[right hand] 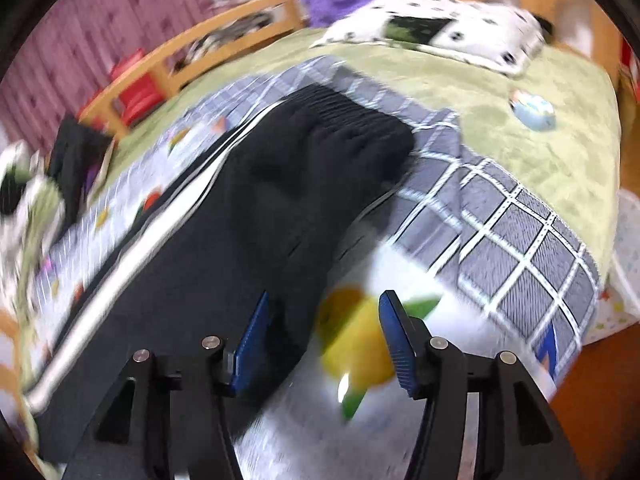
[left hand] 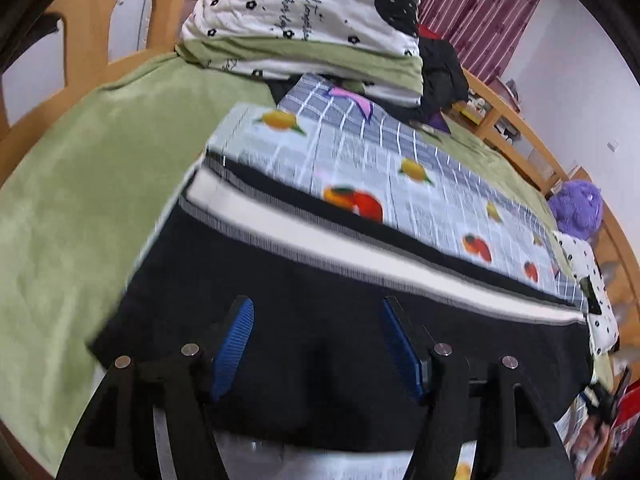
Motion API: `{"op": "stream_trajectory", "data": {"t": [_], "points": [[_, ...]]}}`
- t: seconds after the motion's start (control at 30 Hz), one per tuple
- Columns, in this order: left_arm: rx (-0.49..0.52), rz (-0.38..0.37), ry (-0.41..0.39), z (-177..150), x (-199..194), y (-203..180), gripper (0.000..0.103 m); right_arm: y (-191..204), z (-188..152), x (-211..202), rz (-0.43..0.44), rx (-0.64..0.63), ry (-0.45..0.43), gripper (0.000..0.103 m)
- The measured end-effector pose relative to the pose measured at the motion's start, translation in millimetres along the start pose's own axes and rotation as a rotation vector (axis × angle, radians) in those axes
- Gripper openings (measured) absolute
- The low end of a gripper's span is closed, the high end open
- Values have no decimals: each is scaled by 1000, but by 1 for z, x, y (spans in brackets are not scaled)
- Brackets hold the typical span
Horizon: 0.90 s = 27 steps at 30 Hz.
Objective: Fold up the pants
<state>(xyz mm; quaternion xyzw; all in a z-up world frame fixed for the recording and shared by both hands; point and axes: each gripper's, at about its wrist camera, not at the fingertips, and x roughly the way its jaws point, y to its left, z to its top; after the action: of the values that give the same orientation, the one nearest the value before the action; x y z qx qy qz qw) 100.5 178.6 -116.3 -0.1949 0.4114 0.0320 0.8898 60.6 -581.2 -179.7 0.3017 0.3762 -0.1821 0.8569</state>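
1. Black track pants (left hand: 304, 320) with a white side stripe lie lengthwise on the fruit-print sheet (left hand: 400, 184), seemingly folded leg over leg
2. Left gripper (left hand: 318, 344) and right gripper (right hand: 324, 340) hover wide open, gripping nothing
3. Crosswise folds likely remain

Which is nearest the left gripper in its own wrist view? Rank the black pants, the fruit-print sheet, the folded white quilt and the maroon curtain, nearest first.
1. black pants: directly under the open left gripper.
2. fruit-print sheet: just beyond the pants' white stripe.
3. folded white quilt: stacked past the sheet, top centre.
4. maroon curtain: on the back wall, upper right.
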Motion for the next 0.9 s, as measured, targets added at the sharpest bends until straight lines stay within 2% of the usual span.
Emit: {"op": "stream_trajectory", "data": {"t": [0.07,0.13,0.17,0.23,0.3,0.33,0.37,0.4,0.47,0.5,0.57,0.67,0.7,0.77,0.8,0.9], "points": [[13,14,22,-14,0,-5,63,-14,17,13,76,77,-10,59],[23,45,35,-23,-1,-8,63,-19,34,26,119,117,-23,62],[19,57,33,-25,-1,-8,63,-21,47,36,138,134,-27,67],[-5,73,27,-24,-1,-6,63,-22,68,59,160,166,1,69],[-30,80,26,-22,0,-5,63,-18,88,84,150,196,54,59],[-40,82,26,-20,0,-5,63,-13,95,88,109,177,49,44],[-41,89,25,-19,-1,-6,63,-1,104,85,103,106,26,38],[-32,104,17,-18,-4,-9,63,7,112,73,128,52,-15,36],[-5,121,-7,-17,-11,-12,63,14,123,36,238,-19,-140,36],[9,134,-22,-19,-15,-14,63,14,127,25,230,-37,-178,37],[17,135,-28,-20,-19,-14,63,11,132,29,143,-66,-167,47],[-15,119,9,-26,-20,-5,63,2,131,63,26,-89,43,51],[-28,105,30,-30,-22,-1,63,-2,126,66,5,-98,72,50],[-41,76,51,-36,-25,6,63,-6,114,52,-55,-107,30,51],[-48,68,60,-41,-27,10,63,-6,106,39,-44,-109,2,51],[-71,39,109,-59,-25,23,63,4,85,12,-22,-130,-5,52]]}}
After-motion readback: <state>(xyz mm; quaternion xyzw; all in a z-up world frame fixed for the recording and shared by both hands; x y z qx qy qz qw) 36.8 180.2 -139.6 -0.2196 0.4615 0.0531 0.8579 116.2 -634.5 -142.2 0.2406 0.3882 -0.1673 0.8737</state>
